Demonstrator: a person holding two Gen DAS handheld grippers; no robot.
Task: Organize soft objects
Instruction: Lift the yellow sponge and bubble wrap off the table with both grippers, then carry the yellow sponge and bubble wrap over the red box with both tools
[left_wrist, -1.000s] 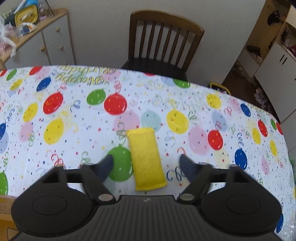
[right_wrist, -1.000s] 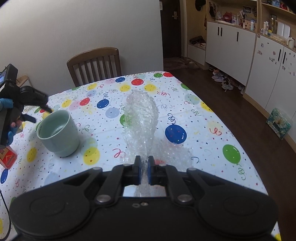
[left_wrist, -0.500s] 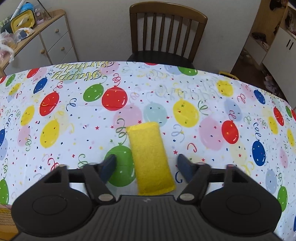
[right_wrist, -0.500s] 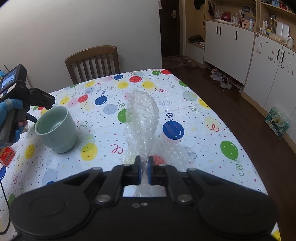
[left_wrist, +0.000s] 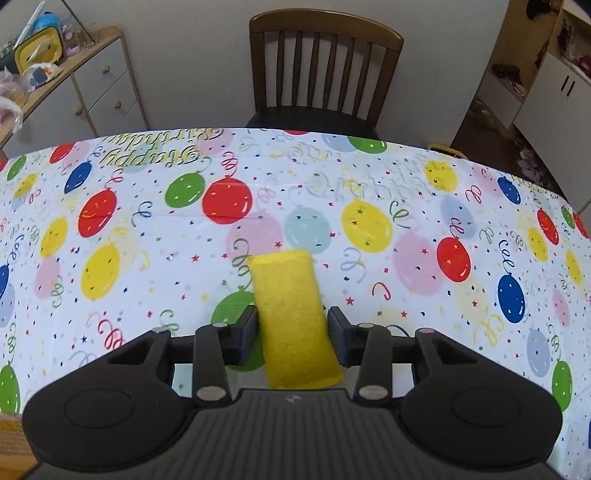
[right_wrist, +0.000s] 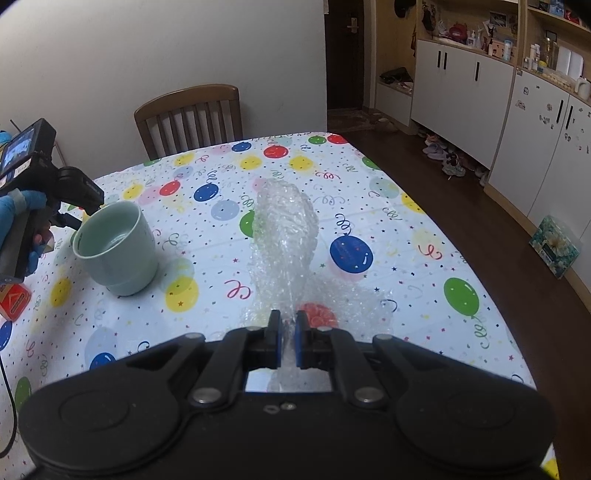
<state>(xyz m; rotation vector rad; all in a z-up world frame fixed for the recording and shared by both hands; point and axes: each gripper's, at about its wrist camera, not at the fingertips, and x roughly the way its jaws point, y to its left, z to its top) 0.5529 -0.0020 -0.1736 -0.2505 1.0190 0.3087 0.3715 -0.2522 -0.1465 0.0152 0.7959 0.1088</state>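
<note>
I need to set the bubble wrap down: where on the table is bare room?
Bare cloth lies between the green mug and the bubble wrap, and right of the wrap toward the table edge. Crowded at left, around mug and left gripper.

- The near end of the yellow pad (left_wrist: 293, 317) is covered by my left gripper (left_wrist: 291, 325) body; whether my fingers (left_wrist: 246, 332) press its sides I cannot tell.
- The bubble wrap (right_wrist: 284, 240) passes under my right gripper (right_wrist: 286, 339); its near end is hidden.
- An orange box (right_wrist: 13, 304) is cut by the left edge of the right wrist view, its label unreadable.
- Items on the sideboard (left_wrist: 74, 74) at the left edge of the left wrist view are too small to identify.
</note>
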